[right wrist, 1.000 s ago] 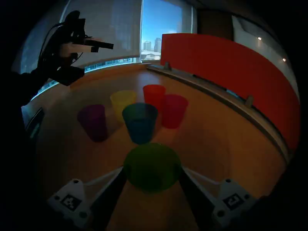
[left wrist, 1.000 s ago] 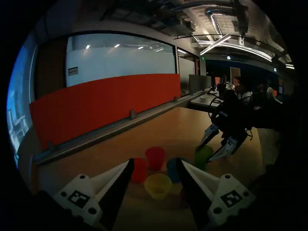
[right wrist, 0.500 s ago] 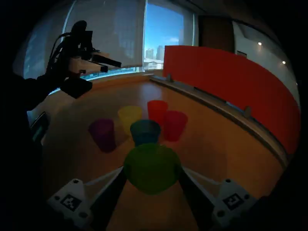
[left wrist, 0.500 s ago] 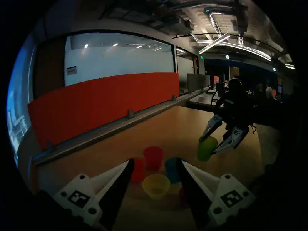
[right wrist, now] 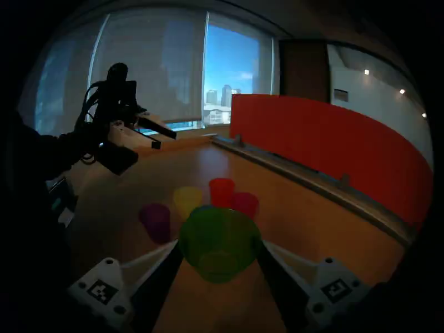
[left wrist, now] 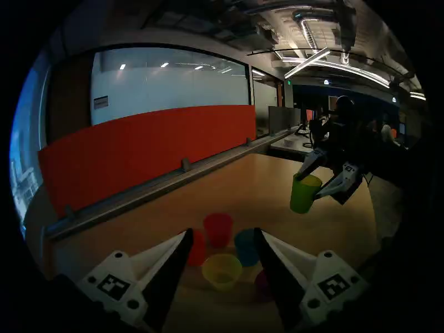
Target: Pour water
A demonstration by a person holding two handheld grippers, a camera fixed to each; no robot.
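The right gripper (right wrist: 219, 245) was clamped on the green cup (right wrist: 219, 254), a finger pressed to each side. It held the cup roughly upright in the air above the wooden surface (right wrist: 311, 222), well apart from the coloured cups (left wrist: 222, 271) standing together there. The left gripper (left wrist: 223, 236) hung over that cluster with its fingers apart and nothing between them. Black-and-white square markers (right wrist: 101, 288) sat on the gripper fingers. A small sign (left wrist: 101, 102) on the glass wall was too small to read.
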